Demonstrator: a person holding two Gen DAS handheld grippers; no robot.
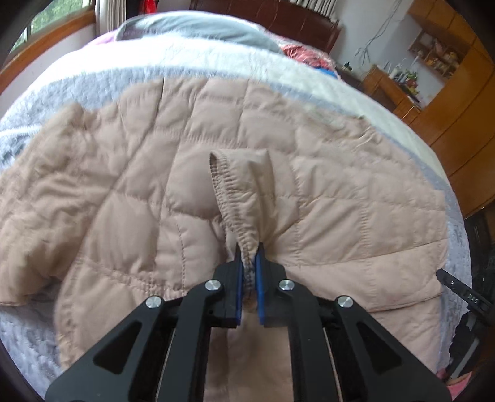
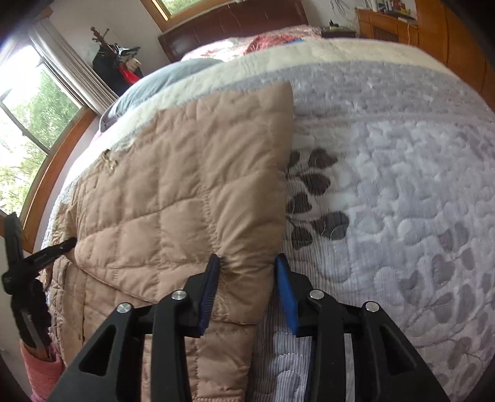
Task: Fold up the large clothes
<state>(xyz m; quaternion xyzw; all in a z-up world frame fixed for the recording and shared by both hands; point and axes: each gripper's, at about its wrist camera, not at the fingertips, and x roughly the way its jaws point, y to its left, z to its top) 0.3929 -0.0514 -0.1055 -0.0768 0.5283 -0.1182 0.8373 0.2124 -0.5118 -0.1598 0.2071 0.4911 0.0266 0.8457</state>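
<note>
A beige quilted jacket [image 1: 154,173] lies spread on the bed's grey and white quilt [image 1: 62,92]. My left gripper [image 1: 249,256] is shut on the elastic cuff of its sleeve [image 1: 229,185], which stands up in a loop over the jacket's body. In the right wrist view the jacket [image 2: 173,173] has one side folded over, with a straight edge along the quilt [image 2: 386,185]. My right gripper [image 2: 247,269] stands partly apart around this puffy fold. Its left pad [image 2: 212,278] dents the fabric and the right pad lies against the fold's edge. The left gripper [image 2: 69,244] shows at the far left.
A grey pillow [image 1: 198,27] and a dark headboard [image 1: 278,21] are at the bed's far end. Wooden cabinets [image 1: 448,123] stand to the right, and a window [image 2: 27,123] with a coat stand [image 2: 117,58] to the left. A pink sleeve [image 2: 40,371] shows low down.
</note>
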